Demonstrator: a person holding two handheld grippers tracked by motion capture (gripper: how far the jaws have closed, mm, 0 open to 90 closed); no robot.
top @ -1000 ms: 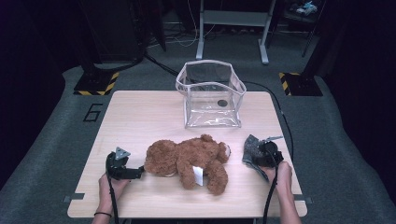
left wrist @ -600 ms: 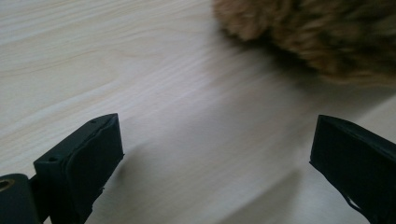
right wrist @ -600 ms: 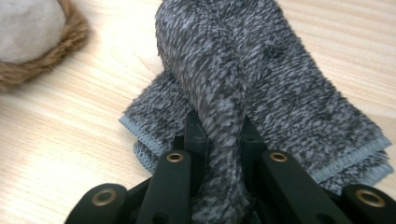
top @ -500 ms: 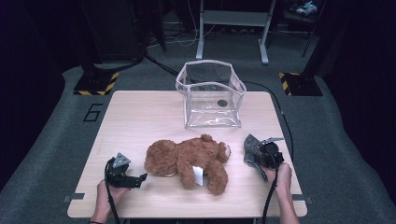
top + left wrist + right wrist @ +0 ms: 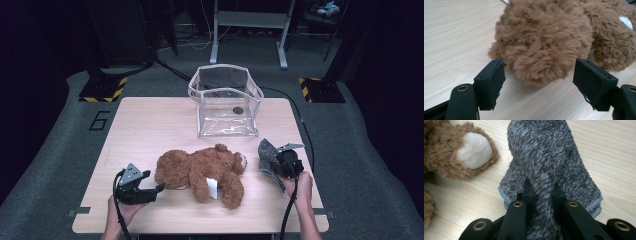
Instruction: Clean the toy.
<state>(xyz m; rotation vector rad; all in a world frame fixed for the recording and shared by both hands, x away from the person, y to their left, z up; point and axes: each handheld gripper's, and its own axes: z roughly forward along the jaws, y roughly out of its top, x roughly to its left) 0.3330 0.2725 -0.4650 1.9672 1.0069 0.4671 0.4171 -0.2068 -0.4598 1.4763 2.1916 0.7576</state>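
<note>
— The teddy bear (image 5: 202,170) is shaggy brown plush; the cloth (image 5: 549,165) is a grey, nubbly knit.

— And the table (image 5: 150,125)?

— Pale matt wood (fine grain). The bag (image 5: 226,102) is clear, glossy plastic.

Numeral 6 (image 5: 101,120) on the grey floor mat (image 5: 65,150)

- A pale wooden table (image 5: 145,125) stands on grey floor.
- A brown teddy bear (image 5: 202,170) lies flat near the table's near edge, at the middle.
- A clear plastic bag (image 5: 226,102) stands upright at the far edge, mouth open.
- A grey cloth (image 5: 267,157) sits at the near right, just beside the bear.
</note>
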